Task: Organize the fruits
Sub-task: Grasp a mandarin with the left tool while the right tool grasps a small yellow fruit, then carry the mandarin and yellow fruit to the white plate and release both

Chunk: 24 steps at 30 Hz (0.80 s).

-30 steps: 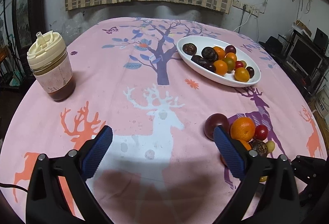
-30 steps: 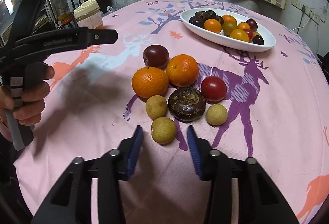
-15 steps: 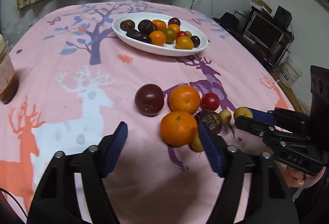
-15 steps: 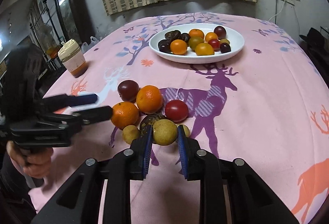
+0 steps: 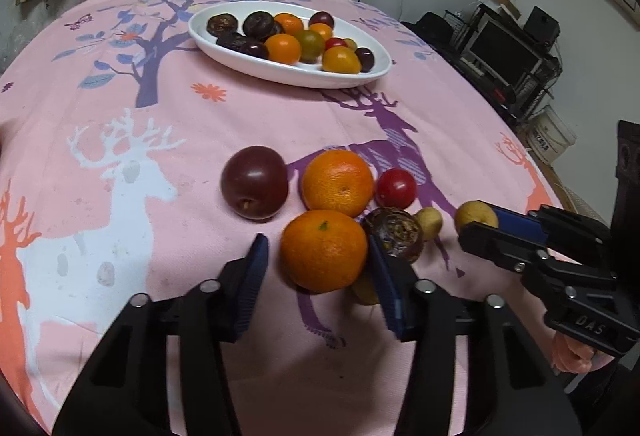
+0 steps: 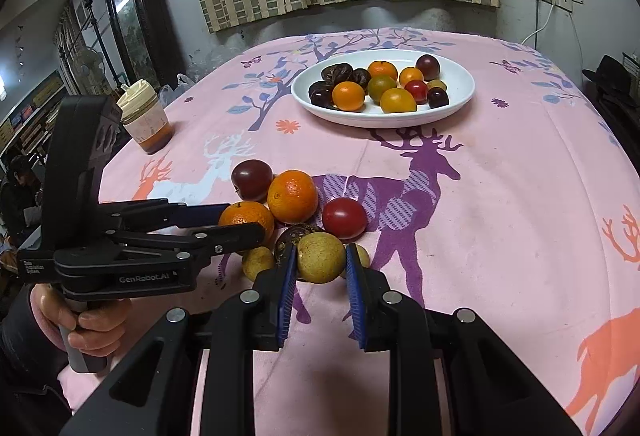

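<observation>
Left gripper [image 5: 320, 256]: held low over the tablecloth [image 5: 120, 116], fingers level and pointing at the loose fruit; jaws parted around the near orange [image 5: 323, 250], one pad close on its right side, the other a little off its left, so not yet clamped.
Right gripper [image 6: 320, 268]: also low and level, raised just off the cloth; jaws narrowed onto a small tan fruit [image 6: 320, 257], pads pressed on both sides.
Left hand [image 6: 86, 324]: fist wrapped round the handle, below and left of the pile.
Loose fruit: clustered mid-table, with a dark plum [image 5: 255, 187], a second orange [image 5: 337, 183] and a red tomato [image 5: 396, 188].
White plate [image 6: 460, 92]: well beyond the pile, already carrying mixed fruit.
Lidded jar [image 6: 146, 120]: far left edge.
</observation>
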Each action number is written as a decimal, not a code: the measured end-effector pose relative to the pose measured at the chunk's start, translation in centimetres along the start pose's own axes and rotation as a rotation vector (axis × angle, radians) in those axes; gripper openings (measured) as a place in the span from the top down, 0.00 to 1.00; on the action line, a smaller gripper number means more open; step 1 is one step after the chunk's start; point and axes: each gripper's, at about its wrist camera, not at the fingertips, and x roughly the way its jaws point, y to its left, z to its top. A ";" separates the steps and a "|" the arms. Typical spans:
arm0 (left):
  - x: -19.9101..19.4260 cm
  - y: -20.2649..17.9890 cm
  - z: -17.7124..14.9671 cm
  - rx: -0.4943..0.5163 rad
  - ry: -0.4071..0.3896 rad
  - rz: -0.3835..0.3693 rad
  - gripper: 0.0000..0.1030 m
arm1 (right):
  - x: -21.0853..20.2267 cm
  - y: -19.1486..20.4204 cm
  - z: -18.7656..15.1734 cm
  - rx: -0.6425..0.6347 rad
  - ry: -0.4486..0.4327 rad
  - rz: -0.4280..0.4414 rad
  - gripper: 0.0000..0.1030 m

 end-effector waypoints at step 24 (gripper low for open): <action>1.9 1.0 17.2 0.072 -0.130 0.157 0.59 | 4.8 -6.1 12.1 0.102 -0.180 -0.086 0.76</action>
